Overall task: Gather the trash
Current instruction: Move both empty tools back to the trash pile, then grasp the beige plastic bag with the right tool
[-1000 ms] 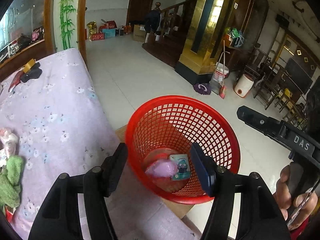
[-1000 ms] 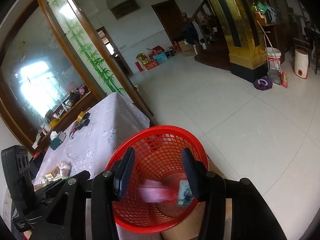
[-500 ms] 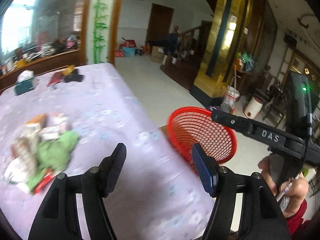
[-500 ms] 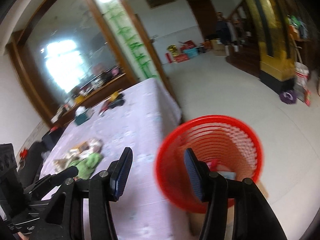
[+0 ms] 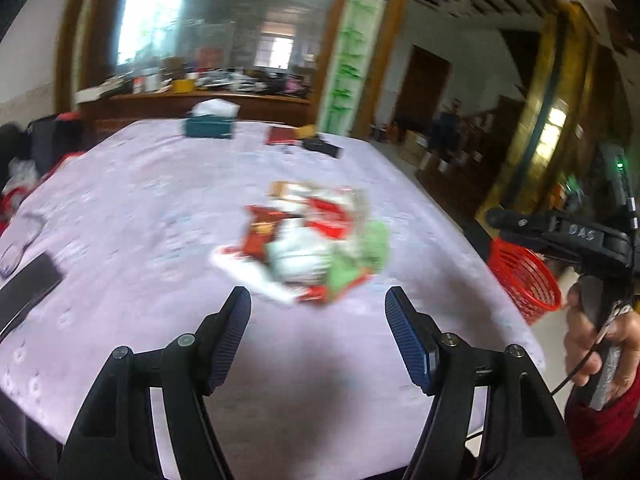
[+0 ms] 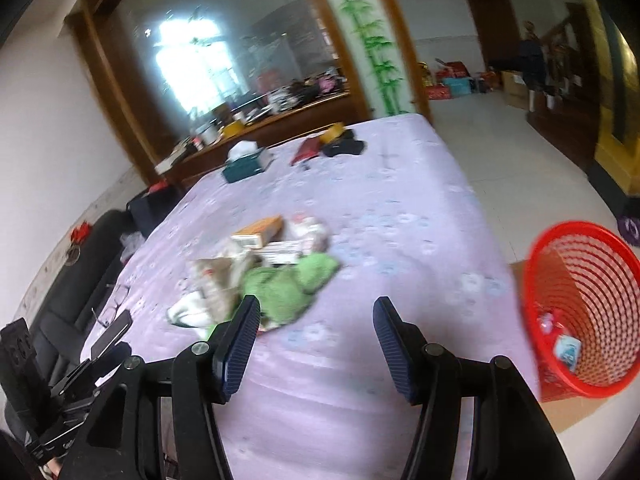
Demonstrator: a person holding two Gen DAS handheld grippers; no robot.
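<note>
Both grippers empty over the trash pile

Your left gripper (image 5: 318,308) and right gripper (image 6: 316,318) had just been opening, jaws wide, nothing between. The trash pile (image 5: 316,240) lay mid-table (image 5: 120,208); a hasty grab could scatter it. The red basket (image 6: 580,308) held some wrappers.

It was a home's large hall: a cloth-covered counter (image 6: 400,184) at centre, a tiled floor (image 6: 520,152) and staircase (image 6: 560,92) at upper right.
</note>
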